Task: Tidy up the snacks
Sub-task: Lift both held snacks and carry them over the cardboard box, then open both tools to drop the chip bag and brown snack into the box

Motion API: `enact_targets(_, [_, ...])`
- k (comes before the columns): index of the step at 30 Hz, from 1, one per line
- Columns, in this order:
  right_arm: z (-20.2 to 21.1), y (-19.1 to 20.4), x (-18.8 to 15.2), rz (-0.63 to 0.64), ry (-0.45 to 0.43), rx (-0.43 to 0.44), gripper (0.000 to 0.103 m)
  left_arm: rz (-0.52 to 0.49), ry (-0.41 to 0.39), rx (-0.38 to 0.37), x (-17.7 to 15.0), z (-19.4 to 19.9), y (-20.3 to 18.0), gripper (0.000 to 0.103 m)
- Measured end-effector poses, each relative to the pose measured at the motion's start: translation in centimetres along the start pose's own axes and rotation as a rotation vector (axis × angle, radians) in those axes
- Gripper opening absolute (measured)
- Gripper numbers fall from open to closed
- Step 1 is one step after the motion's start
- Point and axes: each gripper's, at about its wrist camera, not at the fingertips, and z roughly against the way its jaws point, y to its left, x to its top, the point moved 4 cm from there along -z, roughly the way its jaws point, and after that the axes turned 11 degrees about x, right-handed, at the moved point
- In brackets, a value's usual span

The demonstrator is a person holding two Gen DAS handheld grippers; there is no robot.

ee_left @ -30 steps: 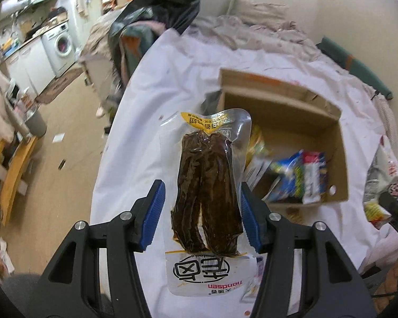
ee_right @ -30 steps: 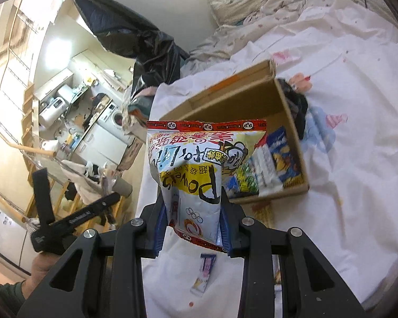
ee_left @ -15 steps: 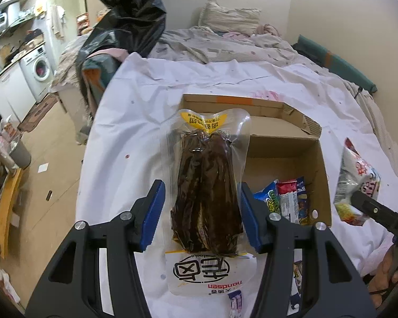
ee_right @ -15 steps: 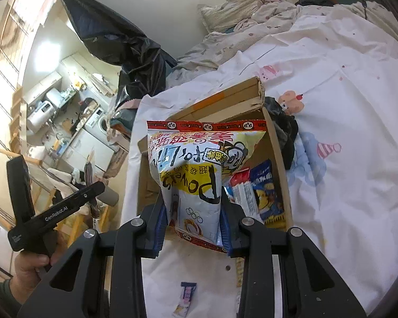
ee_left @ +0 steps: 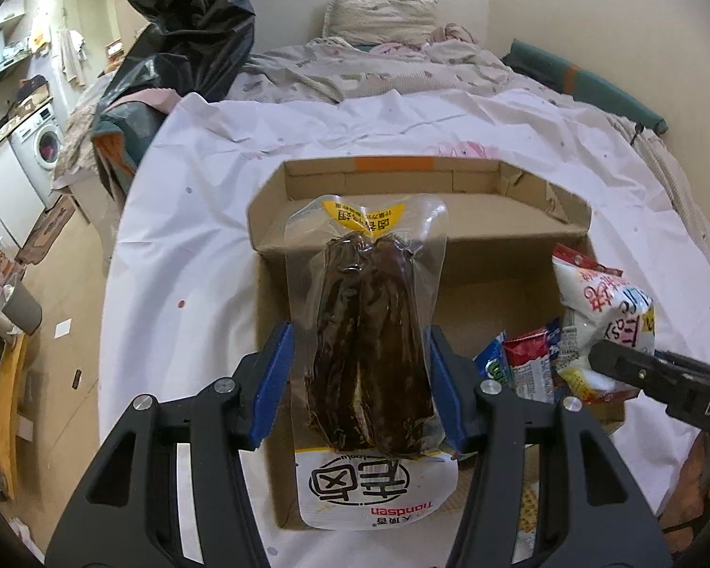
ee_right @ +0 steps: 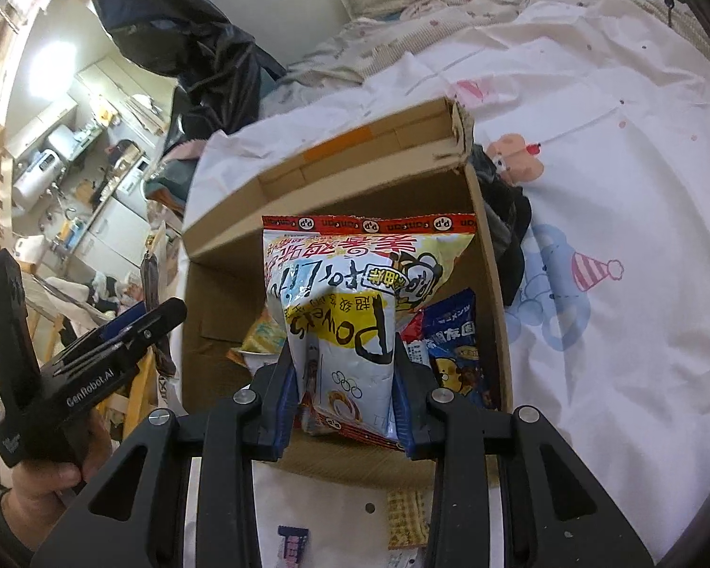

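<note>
Grippers both hang over the open box (ee_left: 520, 199). Left gripper (ee_left: 359, 369) pinches a clear pouch (ee_left: 369, 331) of dark strips at the box's left side; right gripper (ee_right: 345, 393) squeezes a chip bag (ee_right: 355, 293) over the packets (ee_right: 454, 345) inside.

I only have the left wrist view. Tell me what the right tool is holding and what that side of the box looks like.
Observer: The right tool is shut on a white and yellow snack bag, held above the cardboard box.
Operator: Report what lies under that bag.
Observer: A blue snack packet rests against the box's right wall.
Operator: Check outside that wall.
Observer: A dark bundle of cloth sits against it on the white sheet.
Operator: Look in front of the box.
Observer: A small purple packet lies on the sheet.
</note>
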Motion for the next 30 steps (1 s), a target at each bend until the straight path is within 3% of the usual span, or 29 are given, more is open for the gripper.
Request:
enact_targets(12, [-2.4, -0.7, -0.3, -0.045, 0.044, -0.018, 0.039, -0.029, 0.039, -0.003, -0.9, -2.8, -0.7, 0.053])
enact_targets(21, [-2.4, -0.7, 0.1, -0.059, 0.031, -0.001, 0.042, -0.015, 0.057, -0.011, -1.0, -3.1, -0.7, 0.057])
enact_targets(23, [-2.1, -0.7, 0.3, -0.068, 0.007, 0.001, 0.048, -0.017, 0.057, -0.007, -1.1, -3.1, -0.7, 0.058])
enact_targets(24, [-1.9, -0.6, 0.5, -0.071, -0.007, 0.01, 0.06, -0.017, 0.056, -0.013, -1.1, -3.0, -0.7, 0.059])
enact_targets(25, [-1.6, -0.5, 0.6, -0.071, -0.026, 0.013, 0.08, -0.016, 0.057, -0.025, -1.1, -3.0, -0.7, 0.059])
enact_targets(26, [-1.2, -0.5, 0.7, -0.067, -0.05, 0.005, 0.087, -0.017, 0.06, -0.028, -1.2, -3.0, -0.7, 0.06])
enact_targets(28, [-0.7, -0.3, 1.0, -0.051, -0.079, -0.008, 0.091, -0.017, 0.062, -0.034, -1.2, -2.9, -0.7, 0.065])
enact_targets(30, [-0.8, -0.5, 1.1, -0.056, -0.069, -0.005, 0.091, 0.0, 0.047, -0.033, -1.0, -2.6, -0.4, 0.084])
